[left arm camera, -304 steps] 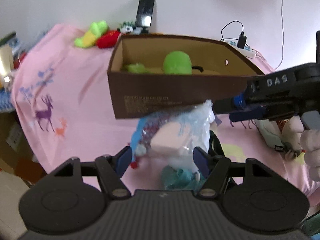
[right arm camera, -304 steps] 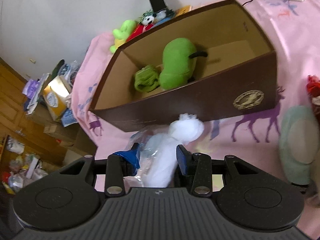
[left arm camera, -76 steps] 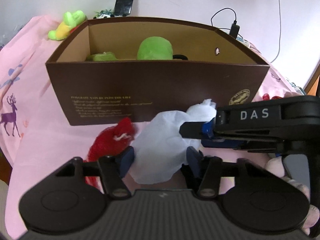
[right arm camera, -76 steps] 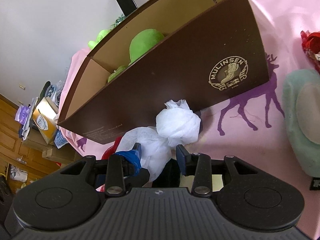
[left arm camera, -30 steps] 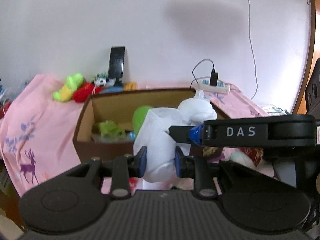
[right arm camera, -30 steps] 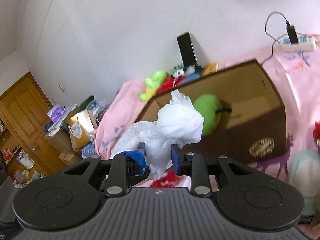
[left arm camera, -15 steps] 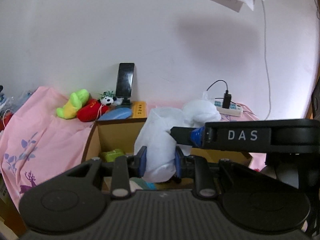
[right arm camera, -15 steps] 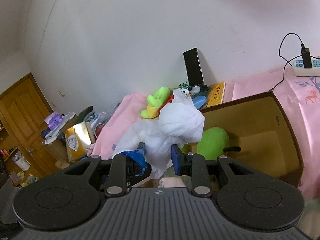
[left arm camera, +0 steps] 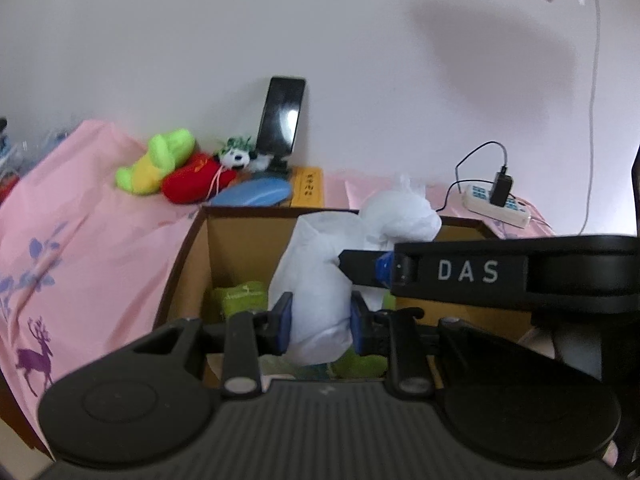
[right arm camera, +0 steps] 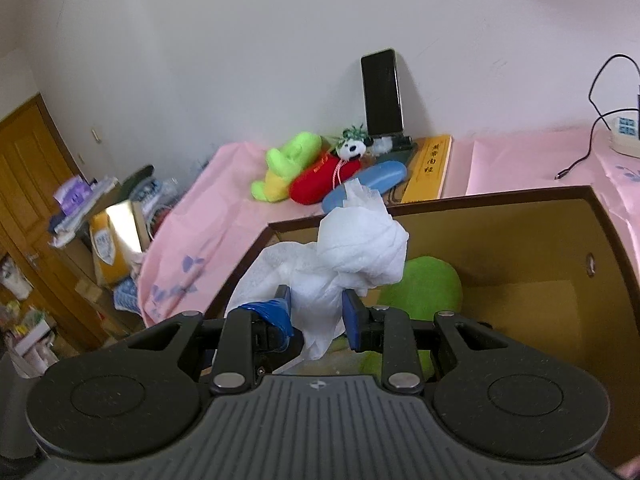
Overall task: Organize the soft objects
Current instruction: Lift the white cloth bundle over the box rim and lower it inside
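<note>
Left gripper (left arm camera: 319,328): clamped on lower part of crumpled white soft bundle (left arm camera: 320,280).
Right gripper (right arm camera: 316,312): pinched same bundle (right arm camera: 352,256) below its knotted head.
Bundle: held above open brown cardboard box (right arm camera: 520,216), over round green plush (right arm camera: 424,288) inside.

The white bundle (left arm camera: 320,280) hides much of the cardboard box (left arm camera: 240,248) interior, and the green plush (right arm camera: 424,288) shows only in part behind it. The left gripper (left arm camera: 319,322) body covers the box's near wall. Text on the yellow book (right arm camera: 430,168) beyond the box is too small to read.
</note>
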